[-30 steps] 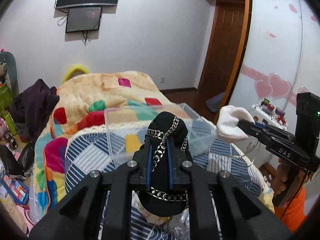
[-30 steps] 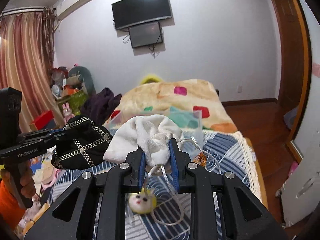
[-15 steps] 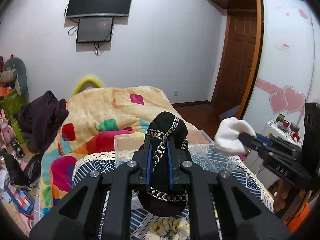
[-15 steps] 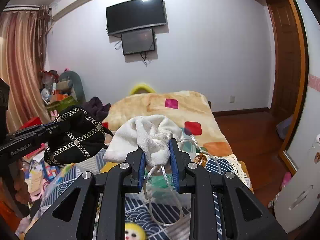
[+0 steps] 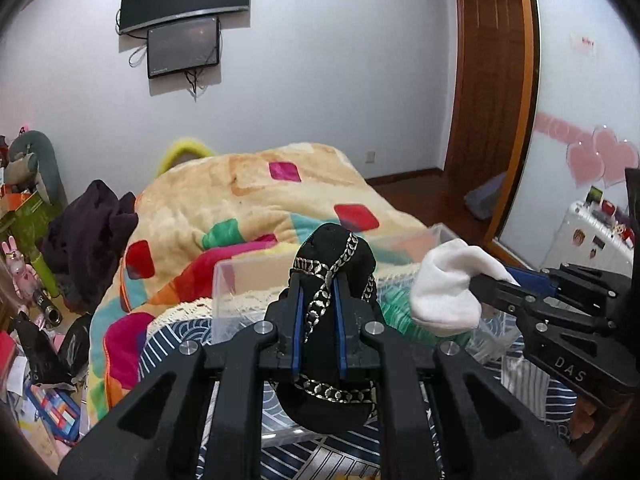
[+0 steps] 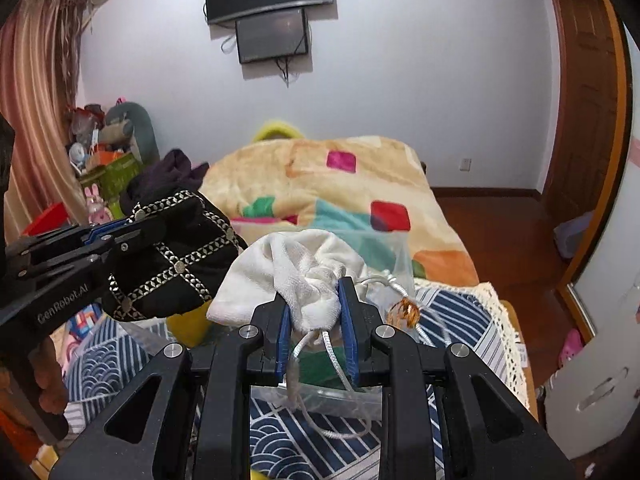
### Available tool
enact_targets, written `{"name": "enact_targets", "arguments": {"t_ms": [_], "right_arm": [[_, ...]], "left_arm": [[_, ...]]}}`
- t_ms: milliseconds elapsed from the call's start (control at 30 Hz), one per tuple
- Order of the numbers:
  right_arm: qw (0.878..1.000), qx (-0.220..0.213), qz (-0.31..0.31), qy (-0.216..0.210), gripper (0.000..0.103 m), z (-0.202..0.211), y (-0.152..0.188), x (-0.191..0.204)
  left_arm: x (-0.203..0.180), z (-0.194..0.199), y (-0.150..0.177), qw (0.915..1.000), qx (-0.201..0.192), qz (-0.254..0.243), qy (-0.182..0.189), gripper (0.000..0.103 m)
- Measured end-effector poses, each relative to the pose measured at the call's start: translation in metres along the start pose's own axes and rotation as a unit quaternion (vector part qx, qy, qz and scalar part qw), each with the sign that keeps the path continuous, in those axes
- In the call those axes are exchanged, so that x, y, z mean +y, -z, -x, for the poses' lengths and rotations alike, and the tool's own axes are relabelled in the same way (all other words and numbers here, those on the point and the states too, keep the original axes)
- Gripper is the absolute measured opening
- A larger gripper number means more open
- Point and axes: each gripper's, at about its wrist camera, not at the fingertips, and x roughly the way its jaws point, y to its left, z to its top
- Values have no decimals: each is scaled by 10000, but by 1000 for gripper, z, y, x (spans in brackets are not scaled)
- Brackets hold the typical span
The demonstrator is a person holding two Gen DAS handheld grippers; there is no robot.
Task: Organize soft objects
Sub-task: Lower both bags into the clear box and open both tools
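My left gripper point(image 5: 316, 296) is shut on a black pouch with silver chain trim point(image 5: 334, 256) and holds it in the air above the bed. It also shows in the right wrist view point(image 6: 172, 256). My right gripper point(image 6: 314, 300) is shut on a white drawstring pouch point(image 6: 296, 268), its cords hanging down; it shows in the left wrist view point(image 5: 448, 284) too. A clear plastic box point(image 5: 240, 292) sits on the bed just beyond and below both pouches.
A bed with a colourful blanket point(image 5: 248, 200) and a blue patterned cover point(image 6: 452, 312) lies ahead. Dark clothes point(image 5: 84, 232) and clutter lie at left. A wooden door point(image 5: 488, 80) and a white cabinet point(image 6: 600, 360) stand at right.
Both grippers, still holding their pouches, have risen and moved forward toward the clear box. The two pouches are now closer together.
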Motion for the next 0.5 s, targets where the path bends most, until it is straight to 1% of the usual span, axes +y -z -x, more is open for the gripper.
{"name": "enact_targets", "arguments": {"t_ms": [167, 333, 433, 500], "right_arm": [[9995, 290, -40, -82, 20, -12, 5, -4], [9986, 491, -28, -177, 20, -18, 8, -4], [9982, 579, 61, -137, 21, -22, 8, 0], [9978, 634, 114, -129, 23, -24, 9, 1]], "left_arm": [[-2, -16, 6, 9999, 166, -4, 31, 12], [1, -30, 8, 9993, 330, 120, 135, 12], [2, -36, 8, 9987, 444, 184, 152, 13], [3, -41, 9, 9981, 553, 235, 146, 15]]}}
